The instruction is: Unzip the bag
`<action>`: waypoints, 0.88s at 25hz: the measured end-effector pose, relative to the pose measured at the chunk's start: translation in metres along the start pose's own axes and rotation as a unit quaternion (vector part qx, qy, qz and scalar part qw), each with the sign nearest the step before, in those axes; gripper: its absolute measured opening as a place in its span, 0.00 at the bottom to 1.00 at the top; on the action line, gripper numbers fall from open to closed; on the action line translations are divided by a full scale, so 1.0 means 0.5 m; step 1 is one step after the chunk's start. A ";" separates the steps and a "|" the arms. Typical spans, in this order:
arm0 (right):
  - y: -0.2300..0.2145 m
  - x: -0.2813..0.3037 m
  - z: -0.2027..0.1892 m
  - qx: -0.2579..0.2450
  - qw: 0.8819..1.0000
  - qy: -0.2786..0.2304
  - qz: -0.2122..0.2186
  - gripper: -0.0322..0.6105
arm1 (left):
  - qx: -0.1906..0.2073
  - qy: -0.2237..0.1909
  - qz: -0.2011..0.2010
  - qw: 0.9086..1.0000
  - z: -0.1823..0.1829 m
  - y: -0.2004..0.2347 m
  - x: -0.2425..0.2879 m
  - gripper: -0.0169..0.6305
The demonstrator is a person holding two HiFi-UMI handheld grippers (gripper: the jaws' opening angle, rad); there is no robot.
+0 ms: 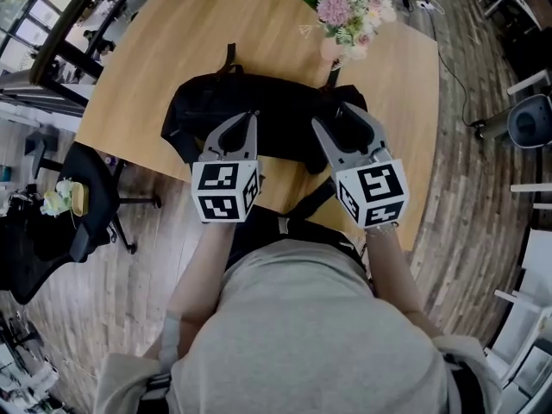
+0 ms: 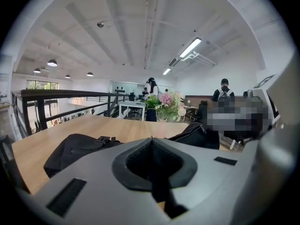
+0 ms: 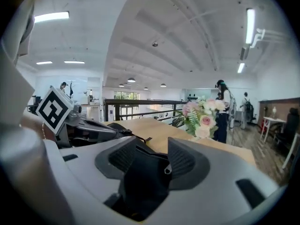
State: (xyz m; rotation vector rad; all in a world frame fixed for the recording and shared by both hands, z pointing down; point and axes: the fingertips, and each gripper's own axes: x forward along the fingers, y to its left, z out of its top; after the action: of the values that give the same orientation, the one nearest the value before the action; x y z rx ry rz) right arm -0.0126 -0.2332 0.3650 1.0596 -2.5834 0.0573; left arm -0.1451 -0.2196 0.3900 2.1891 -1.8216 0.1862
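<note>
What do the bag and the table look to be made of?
The bag: matte black fabric, probably nylon; it slumps and creases softly. The table: wood or wood-look laminate, smooth satin finish; light grain streaks show, solid or veneer unclear.

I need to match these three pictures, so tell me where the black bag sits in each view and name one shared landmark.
Head view: black bag mid-frame on the table, at the left claw and right claw.
Left gripper view: bag low left and right of centre, behind the shut claw.
Right gripper view: bag low centre, between the open claw's jaws.
Shared landmark: the pink flowers, beyond the bag in all three.
</note>
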 end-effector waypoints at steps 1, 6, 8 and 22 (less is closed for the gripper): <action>0.013 0.009 0.006 -0.011 1.000 0.001 0.003 0.38 | -0.002 0.000 -0.007 1.000 0.001 0.001 0.000 0.06; 0.078 0.067 0.023 -0.075 0.996 0.028 0.037 0.38 | -0.013 -0.002 -0.038 0.999 0.001 0.004 0.004 0.05; 0.102 0.092 0.016 -0.097 0.993 0.046 0.058 0.38 | -0.014 -0.001 -0.048 0.999 0.001 0.006 0.006 0.05; 0.159 0.180 -0.032 -0.283 0.944 0.150 0.075 0.33 | -0.017 -0.004 -0.095 0.995 0.009 0.013 0.011 0.05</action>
State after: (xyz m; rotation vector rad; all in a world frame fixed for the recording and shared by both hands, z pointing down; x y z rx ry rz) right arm -0.1221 -0.2338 0.4169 0.5861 -2.1900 -0.4282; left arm -0.1506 -0.2273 0.3880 2.3258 -1.5944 0.1060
